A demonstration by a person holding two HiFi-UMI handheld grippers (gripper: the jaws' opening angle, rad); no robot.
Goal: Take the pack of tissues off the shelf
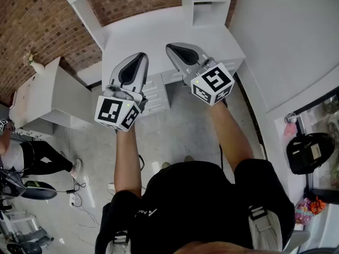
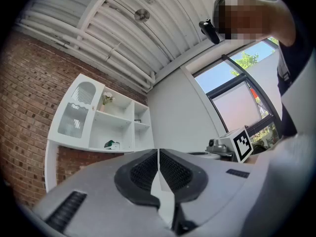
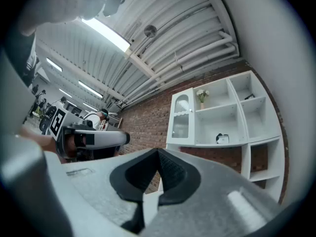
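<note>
Pointing toward the white shelf unit (image 3: 212,122), the left gripper (image 2: 158,152) and the right gripper (image 3: 158,152) are held side by side, near each other but not touching. Both pairs of jaws are seen closed, pad against pad, with nothing clamped between them. The pack of tissues (image 3: 222,138) is found well ahead of both grippers, lying on the floor of the unit's lower middle compartment. It is seen beyond and left of the left gripper's tips, and beyond and right of the right gripper's. A small vase of flowers (image 3: 201,97) is set in the compartment above it. A brick wall (image 3: 143,127) is seen behind the unit.
</note>
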